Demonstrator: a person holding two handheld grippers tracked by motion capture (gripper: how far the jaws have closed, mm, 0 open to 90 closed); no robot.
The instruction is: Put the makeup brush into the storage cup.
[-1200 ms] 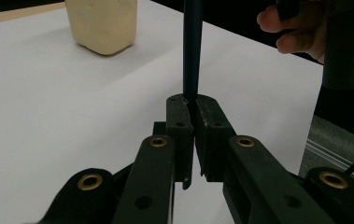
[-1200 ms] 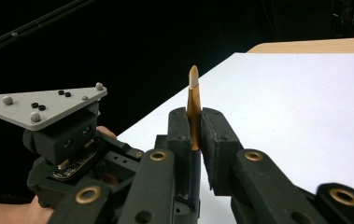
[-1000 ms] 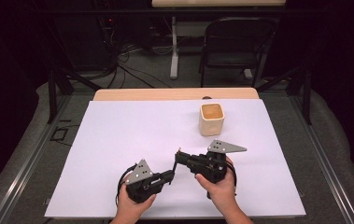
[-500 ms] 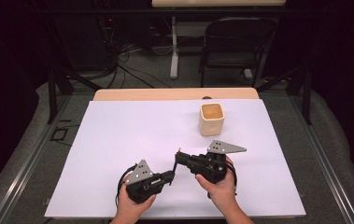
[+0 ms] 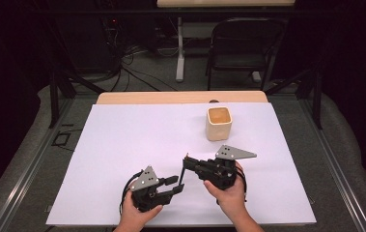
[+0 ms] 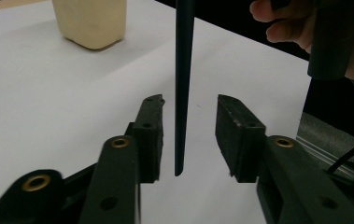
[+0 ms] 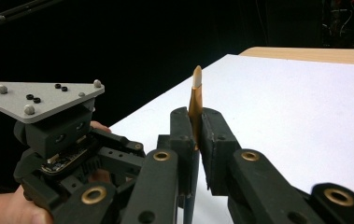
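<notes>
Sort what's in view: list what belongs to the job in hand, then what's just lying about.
In the job:
- dark stick, clamped in the right tool
- left tool, pads just opened off the stick, still astride it
- cream cup

Lying about:
- chair
- floor cables

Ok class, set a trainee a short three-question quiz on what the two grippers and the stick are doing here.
1. True or false: the right gripper is shut on the thin dark stick.
2. The pads of the left gripper are: A pressing on the stick; B apart, with the stick between them untouched; C shut on nothing.
3. What stands farther back on the white table?

Key: 1 true. 2 B; its jaws have just been opening. 3 the cream cup.
</notes>
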